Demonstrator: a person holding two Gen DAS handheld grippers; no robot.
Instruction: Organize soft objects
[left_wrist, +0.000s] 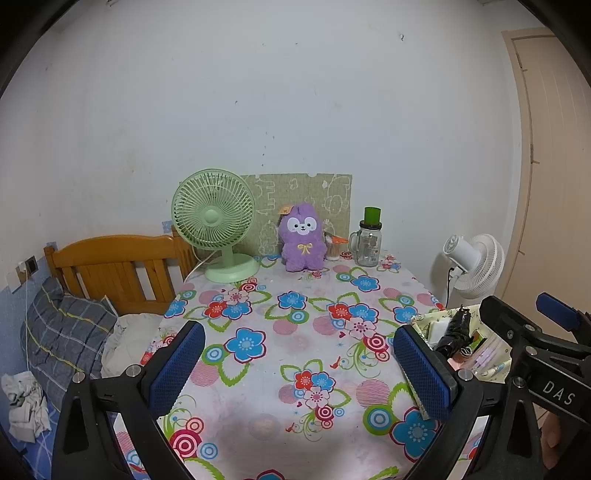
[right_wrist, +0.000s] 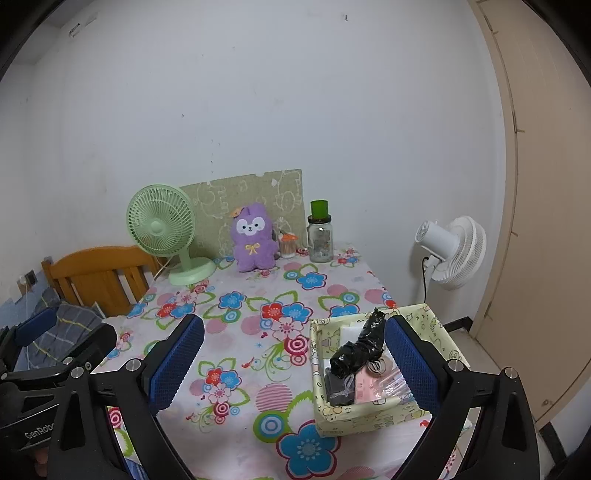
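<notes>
Purple plush (left_wrist: 303, 236) upright, far beyond both spread fingers (left_wrist: 177, 365)

Flower-print surface (right_wrist: 258, 373) bearing green fan (right_wrist: 162, 229), purple plush (right_wrist: 254, 240), glass jar (right_wrist: 320, 240), yellow fabric box (right_wrist: 369, 415).

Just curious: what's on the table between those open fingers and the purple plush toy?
Only bare flowered tablecloth lies before the plush toy; both views show this.
</notes>
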